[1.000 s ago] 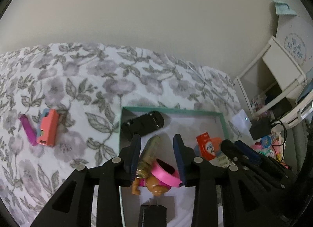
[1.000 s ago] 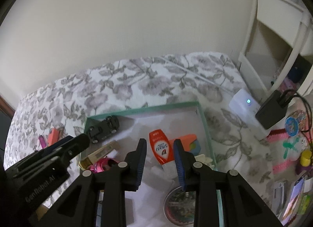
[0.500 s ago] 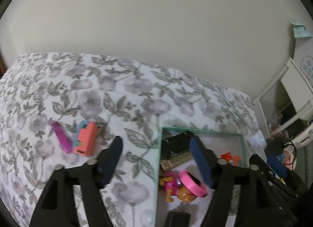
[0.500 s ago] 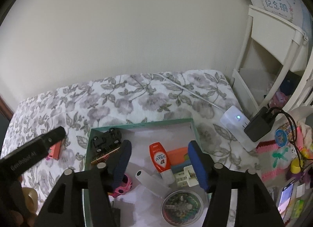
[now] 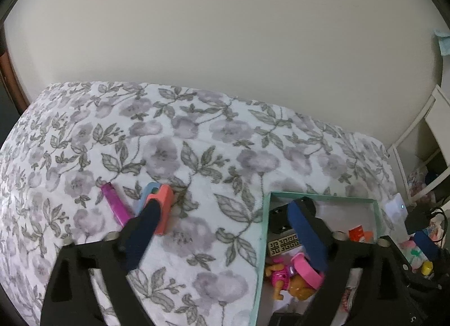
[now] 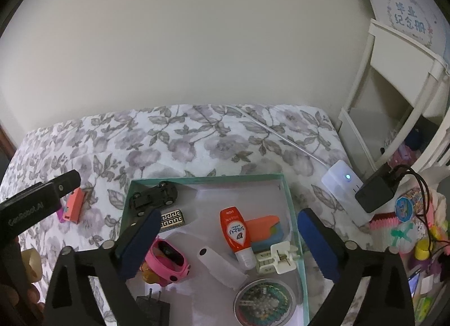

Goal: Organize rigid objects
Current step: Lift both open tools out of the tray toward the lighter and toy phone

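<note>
Showing most rigid items already inside the green tray (image 6: 292, 208) on the bed (image 5: 197, 140): toy car (image 6: 154, 198), orange bottle (image 6: 236, 231), pink watch (image 6: 168, 258). Outside, near the bed's left edge: coral piece (image 5: 164, 205) and purple stick (image 5: 115, 203), perhaps a lighter. Left gripper (image 5: 222, 230) and right gripper (image 6: 225, 244) opening, nothing between.

A plain cream wall (image 6: 197, 44) fills the upper frame. Below it lies a bed with floral bedding (image 5: 197, 143); a white shelf unit (image 6: 393, 87) stands at three o'clock.
</note>
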The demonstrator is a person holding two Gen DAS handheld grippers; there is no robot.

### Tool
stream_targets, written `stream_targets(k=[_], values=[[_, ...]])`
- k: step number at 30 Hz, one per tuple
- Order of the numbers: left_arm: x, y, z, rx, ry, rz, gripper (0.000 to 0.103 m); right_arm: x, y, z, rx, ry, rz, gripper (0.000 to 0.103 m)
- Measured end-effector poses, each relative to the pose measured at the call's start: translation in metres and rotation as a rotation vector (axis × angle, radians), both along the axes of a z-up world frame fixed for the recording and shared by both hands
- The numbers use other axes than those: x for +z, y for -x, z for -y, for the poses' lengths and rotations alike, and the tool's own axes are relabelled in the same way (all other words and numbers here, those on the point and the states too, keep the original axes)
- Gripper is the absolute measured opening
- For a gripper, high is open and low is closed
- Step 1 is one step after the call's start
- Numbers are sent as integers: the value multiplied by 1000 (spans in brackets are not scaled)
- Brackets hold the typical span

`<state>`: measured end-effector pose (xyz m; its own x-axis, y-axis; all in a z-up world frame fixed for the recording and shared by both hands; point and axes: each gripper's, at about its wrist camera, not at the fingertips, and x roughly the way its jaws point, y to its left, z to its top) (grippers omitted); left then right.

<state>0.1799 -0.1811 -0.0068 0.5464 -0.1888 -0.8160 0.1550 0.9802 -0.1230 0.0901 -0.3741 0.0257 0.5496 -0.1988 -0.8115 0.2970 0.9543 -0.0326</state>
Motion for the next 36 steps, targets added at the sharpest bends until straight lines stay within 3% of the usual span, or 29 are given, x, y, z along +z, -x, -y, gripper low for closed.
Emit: stream_targets(k=[17, 36], values=[[-8, -14, -35, 52, 14, -37, 100, -11, -13, -21, 38, 16, -26, 103], [-12, -39, -157, 256, 52, -61, 100, -12, -43, -112, 214, -33, -8, 103]])
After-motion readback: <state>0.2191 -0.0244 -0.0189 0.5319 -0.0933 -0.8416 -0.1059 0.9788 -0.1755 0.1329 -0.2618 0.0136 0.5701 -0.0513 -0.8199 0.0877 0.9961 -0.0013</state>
